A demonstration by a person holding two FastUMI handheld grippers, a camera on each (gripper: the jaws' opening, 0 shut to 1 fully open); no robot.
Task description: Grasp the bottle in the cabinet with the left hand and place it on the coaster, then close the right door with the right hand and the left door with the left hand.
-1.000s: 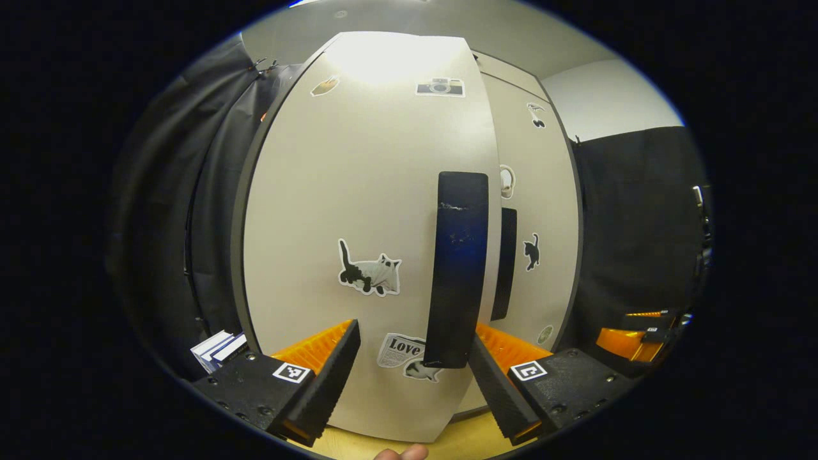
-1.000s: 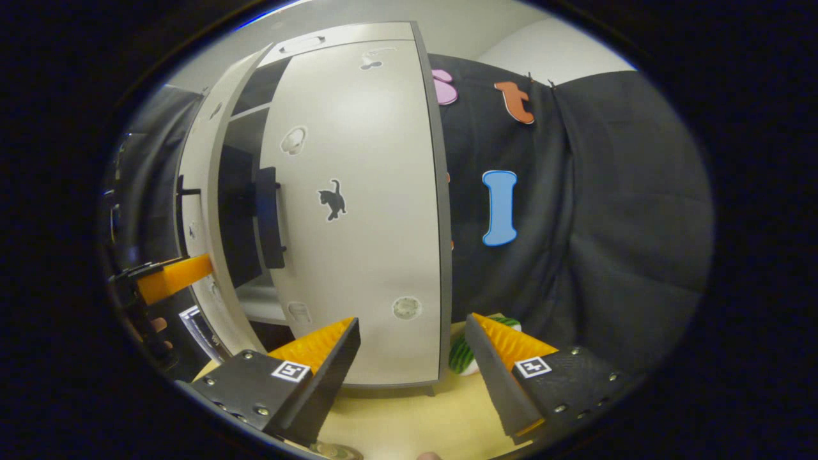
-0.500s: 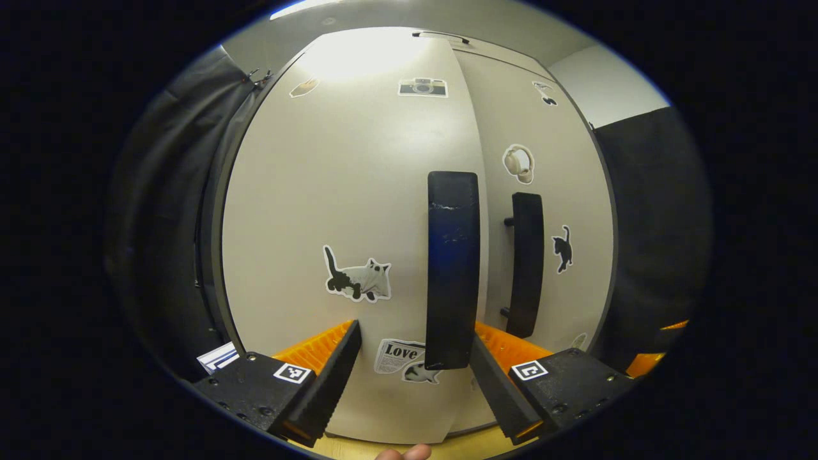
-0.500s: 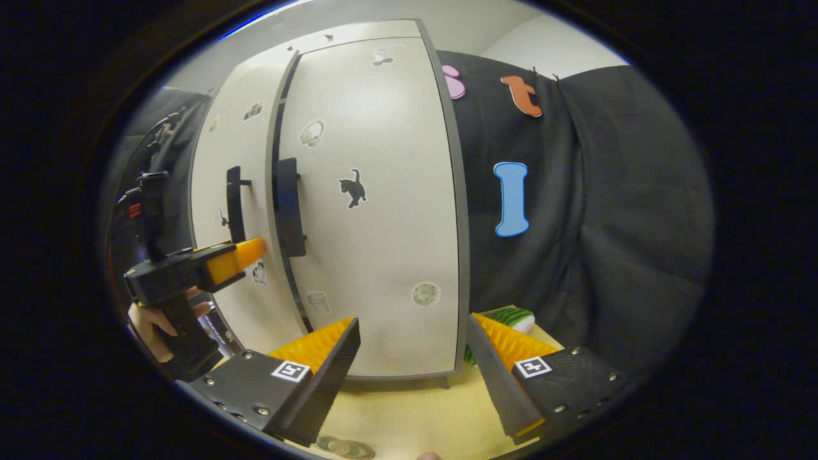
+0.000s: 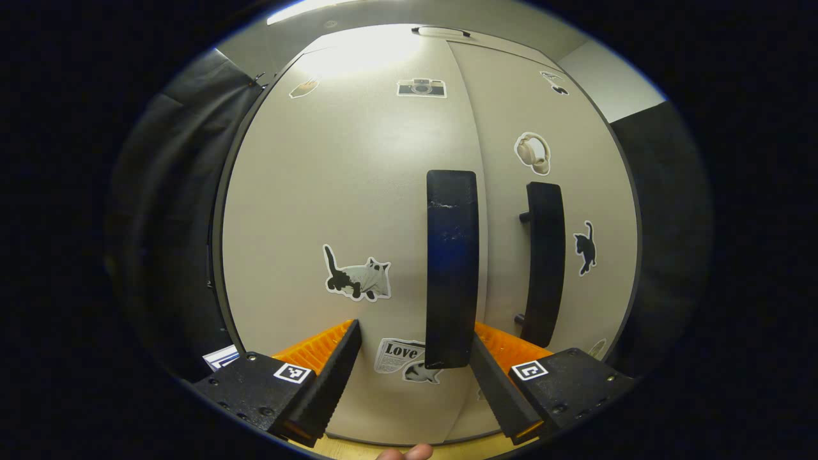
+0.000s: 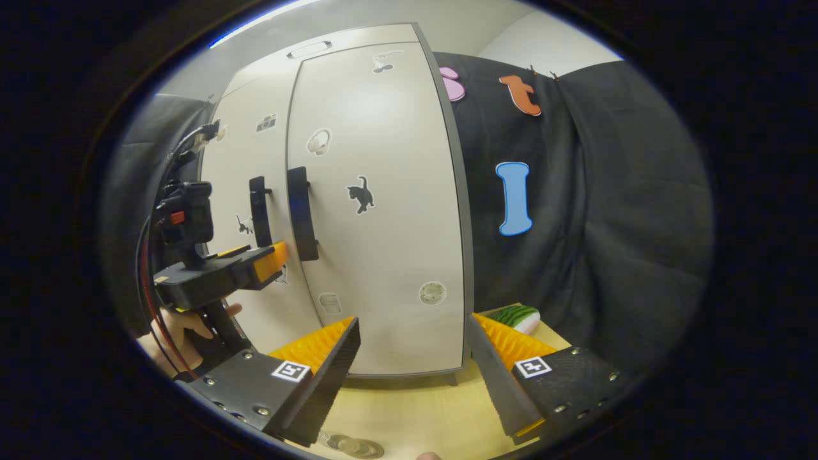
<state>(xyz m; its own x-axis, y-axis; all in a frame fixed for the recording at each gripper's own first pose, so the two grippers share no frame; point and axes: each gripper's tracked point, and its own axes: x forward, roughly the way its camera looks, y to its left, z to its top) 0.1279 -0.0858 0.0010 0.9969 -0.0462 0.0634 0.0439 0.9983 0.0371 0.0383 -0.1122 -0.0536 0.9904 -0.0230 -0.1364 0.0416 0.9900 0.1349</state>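
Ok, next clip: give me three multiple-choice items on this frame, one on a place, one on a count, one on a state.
1. Where does the watermelon-patterned thing lie?
A. on the table right of the cabinet
B. on top of the cabinet
C. hanging from a handle

2. How many dark vertical handles does the cabinet front bear?
A. one
B. two
C. four

3. How do the left tongs stand?
A. shut on a bottle
B. shut on the cat sticker
C. open, at the left door's handle

Key: 1 A, it lies on the tabletop beside the right door. 2 B, one on each door, the other at. 3 C, the fingers are spread, with the handle's lower end between them.
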